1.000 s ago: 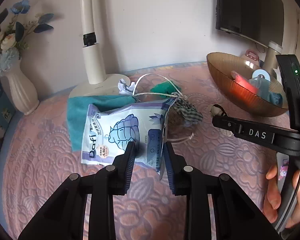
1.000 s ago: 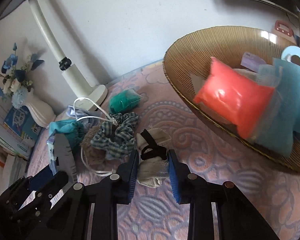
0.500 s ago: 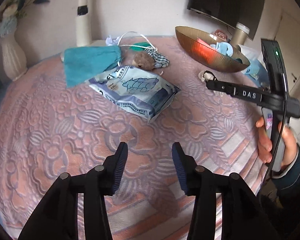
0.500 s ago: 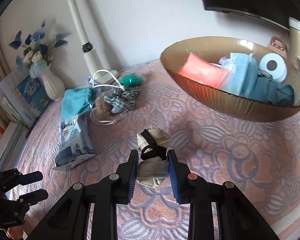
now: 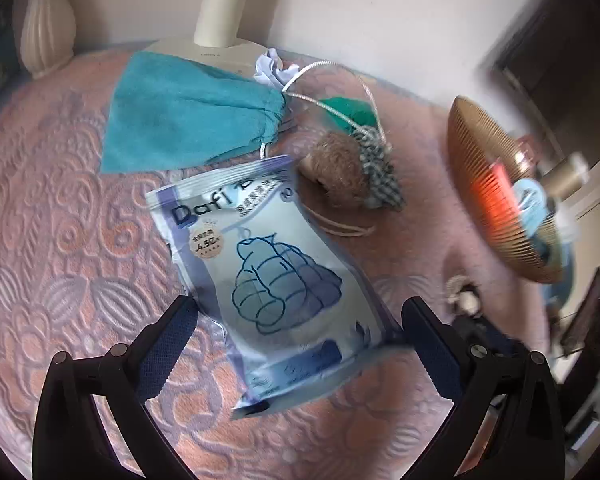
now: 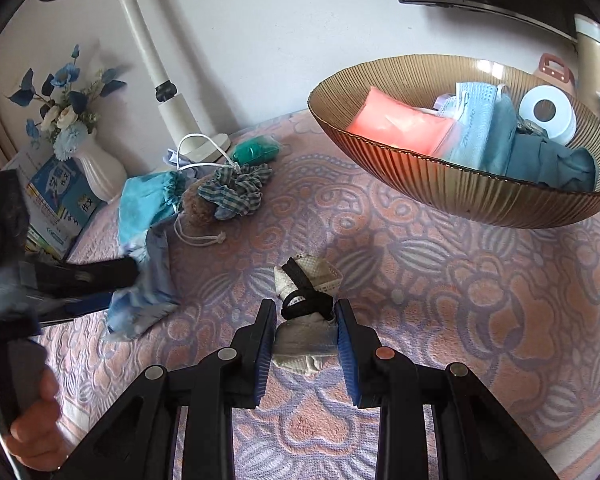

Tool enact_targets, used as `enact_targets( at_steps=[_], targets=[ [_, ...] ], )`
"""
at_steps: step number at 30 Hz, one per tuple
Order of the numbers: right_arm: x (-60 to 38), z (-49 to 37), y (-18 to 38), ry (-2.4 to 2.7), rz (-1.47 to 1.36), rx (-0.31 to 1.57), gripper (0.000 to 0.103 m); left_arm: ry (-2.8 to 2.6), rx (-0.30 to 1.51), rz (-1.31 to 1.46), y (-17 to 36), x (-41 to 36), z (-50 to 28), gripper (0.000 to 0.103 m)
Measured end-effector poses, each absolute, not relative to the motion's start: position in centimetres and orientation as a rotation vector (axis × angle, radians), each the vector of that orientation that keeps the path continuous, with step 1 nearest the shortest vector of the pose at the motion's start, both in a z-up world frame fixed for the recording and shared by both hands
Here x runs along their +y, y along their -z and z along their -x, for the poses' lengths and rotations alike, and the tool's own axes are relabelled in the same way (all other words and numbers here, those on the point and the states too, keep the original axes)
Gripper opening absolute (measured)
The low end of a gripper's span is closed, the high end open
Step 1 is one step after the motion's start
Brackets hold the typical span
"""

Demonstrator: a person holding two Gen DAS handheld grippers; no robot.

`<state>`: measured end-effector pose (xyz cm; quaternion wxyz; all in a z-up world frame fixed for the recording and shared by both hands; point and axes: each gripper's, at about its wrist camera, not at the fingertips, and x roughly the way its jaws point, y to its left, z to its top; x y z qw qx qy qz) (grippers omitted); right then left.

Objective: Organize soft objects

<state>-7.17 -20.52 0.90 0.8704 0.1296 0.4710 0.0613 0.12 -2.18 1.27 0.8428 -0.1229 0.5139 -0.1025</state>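
the task is judged to be partly done: a red pouch [image 6: 400, 126], blue cloths [image 6: 484, 128] and a tape roll [image 6: 546, 114] are already lying in the ribbed bowl [image 6: 472, 196]. a rolled white sock bundle [image 6: 306, 320] is being clamped between the closed-in jaws of the right gripper [image 6: 305, 354], just above the patterned cloth [image 6: 440, 280] and near the bowl. the left gripper [image 5: 300, 344] is being held wide apart around the blue packet [image 5: 276, 276], not gripping it. a teal pouch [image 5: 188, 124], a brown pompom [image 5: 338, 172], a checked scrunchie [image 5: 378, 172] and a green item [image 5: 350, 112] are left unsorted.
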Motion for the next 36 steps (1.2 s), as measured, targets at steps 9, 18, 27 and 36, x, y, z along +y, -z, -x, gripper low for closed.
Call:
enact_targets(
  at_steps=[9,18,27,36],
  targets=[
    [-20.5,7.0,-0.6,-0.167,-0.284,1.005,0.033,0.17,1.016,-0.029,-0.3,-6.1,1.3,0.072],
    [-20.6,7.6,-1.4,-0.147,-0.282,0.962,0.088,0.267,0.914,0.031,-1.6,-1.9,6.6,0.07],
    [-19.0,6.5,-0.5,-0.057,-0.145,1.031,0.088,0.238,0.895,0.141,-0.4,1.2,5.8,0.071],
    [-17.7,6.3,-0.3,-0.031,-0.027,1.034,0.052,0.257,0.873,0.129,-0.6,1.4,6.5,0.071]
  ],
)
